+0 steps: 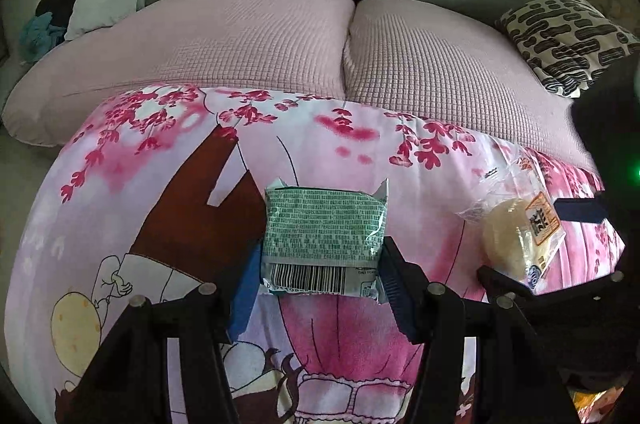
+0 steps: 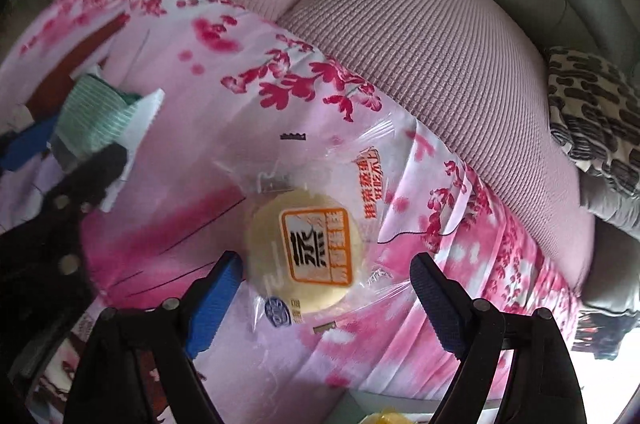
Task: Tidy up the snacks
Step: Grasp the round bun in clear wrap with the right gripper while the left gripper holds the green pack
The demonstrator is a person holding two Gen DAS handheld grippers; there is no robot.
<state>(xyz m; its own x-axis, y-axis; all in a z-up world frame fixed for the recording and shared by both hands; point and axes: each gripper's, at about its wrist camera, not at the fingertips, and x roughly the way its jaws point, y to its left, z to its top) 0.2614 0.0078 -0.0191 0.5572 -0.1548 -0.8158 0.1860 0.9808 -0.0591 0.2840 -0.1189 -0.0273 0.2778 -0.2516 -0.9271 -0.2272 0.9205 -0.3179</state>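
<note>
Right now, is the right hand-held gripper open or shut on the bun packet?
Open. The right hand-held gripper straddles the bun packet, pads clear of it on both sides.

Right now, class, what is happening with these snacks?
A person works two handheld grippers over a pink floral cloth. The left gripper is shut on a green snack packet, its pads pressing both sides. The right gripper is open above a round pale bun in clear wrap; the bun lies on the cloth, not yet gripped.
</note>
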